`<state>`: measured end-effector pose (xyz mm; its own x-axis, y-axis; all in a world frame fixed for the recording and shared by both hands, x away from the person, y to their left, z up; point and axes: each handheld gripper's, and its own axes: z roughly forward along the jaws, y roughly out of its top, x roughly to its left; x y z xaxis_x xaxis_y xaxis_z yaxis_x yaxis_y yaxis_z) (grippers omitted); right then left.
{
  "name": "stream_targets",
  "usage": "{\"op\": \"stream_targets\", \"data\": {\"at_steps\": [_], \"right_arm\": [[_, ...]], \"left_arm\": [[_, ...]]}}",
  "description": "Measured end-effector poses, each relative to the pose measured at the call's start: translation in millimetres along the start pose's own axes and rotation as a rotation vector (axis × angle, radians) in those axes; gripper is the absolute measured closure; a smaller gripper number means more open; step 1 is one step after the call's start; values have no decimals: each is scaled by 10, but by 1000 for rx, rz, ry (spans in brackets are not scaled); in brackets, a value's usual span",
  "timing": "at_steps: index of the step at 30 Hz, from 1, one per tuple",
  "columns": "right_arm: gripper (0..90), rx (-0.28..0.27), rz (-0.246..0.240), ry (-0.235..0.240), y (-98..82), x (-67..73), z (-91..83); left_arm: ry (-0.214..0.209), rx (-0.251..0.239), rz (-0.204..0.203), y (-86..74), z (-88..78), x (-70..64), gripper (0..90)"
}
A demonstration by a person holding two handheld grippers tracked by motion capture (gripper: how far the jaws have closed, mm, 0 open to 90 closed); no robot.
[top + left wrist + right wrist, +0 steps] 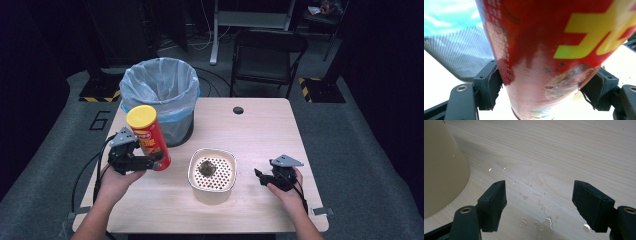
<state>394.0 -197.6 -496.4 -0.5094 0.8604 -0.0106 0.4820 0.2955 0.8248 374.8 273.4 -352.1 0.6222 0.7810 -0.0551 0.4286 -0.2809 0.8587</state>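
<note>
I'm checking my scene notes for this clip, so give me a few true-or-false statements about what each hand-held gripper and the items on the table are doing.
1. The left hand-held gripper is shut on the red cylindrical chip can with a yellow lid. True.
2. The right hand-held gripper holds the cream perforated strainer bowl. False: its jaws are open with nothing between them, beside the bowl.
3. The mesh trash bin lined with a pale blue plastic bag stands on the light wooden table. True.
4. The table near the right gripper is dry. False: water droplets lie there.
</note>
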Motion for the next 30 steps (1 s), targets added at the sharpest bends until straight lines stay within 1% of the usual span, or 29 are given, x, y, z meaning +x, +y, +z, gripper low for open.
{"op": "stream_targets", "data": {"at_steps": [3, 5, 7, 8, 9, 12, 14, 15, 17, 19, 22, 26, 27, 28, 30], "right_arm": [[271, 1, -4, -1, 1, -7, 0], [271, 0, 1, 0, 0, -3, -1], [271, 0, -8, 5, 0, -7, 5], [271, 1, -2, 2, -1, 1, 8], [271, 4, -10, 6, -2, -2, 8], [271, 4, -7, 5, -2, 6, 6], [271, 3, -13, 5, -3, -1, 8], [271, 4, -10, 5, -4, -3, 9], [271, 9, -7, 3, -7, -6, 13], [271, 12, -10, 6, -12, -9, 23], [270, 18, -12, 4, -15, -4, 31], [270, 16, -17, 5, -15, -3, 30], [271, 19, -17, 7, -15, -8, 30], [271, 21, -6, 7, -17, -6, 30], [270, 21, -8, 7, -16, -18, 32]], "left_arm": [[-6, -10, -10, 128, -69, 9, 244], [-2, -9, -1, 215, -119, 13, 244], [0, -8, 2, 299, -165, 16, 244], [4, -8, 5, 339, -186, 19, 244], [10, -8, 8, 376, -206, 20, 244], [25, -2, 21, 484, -262, 29, 244], [27, -7, 20, 556, -300, 38, 244], [30, -16, 13, 590, -313, 37, 244], [39, -12, 22, 658, -346, 48, 244], [55, -21, 18, 719, -363, 49, 244], [53, -22, 15, 811, -401, 66, 244], [45, -26, 1, 930, -455, 87, 244], [47, -27, 0, 967, -472, 92, 244], [47, -27, 0, 990, -483, 96, 244], [51, -33, -3, 1050, -507, 103, 244]]}}
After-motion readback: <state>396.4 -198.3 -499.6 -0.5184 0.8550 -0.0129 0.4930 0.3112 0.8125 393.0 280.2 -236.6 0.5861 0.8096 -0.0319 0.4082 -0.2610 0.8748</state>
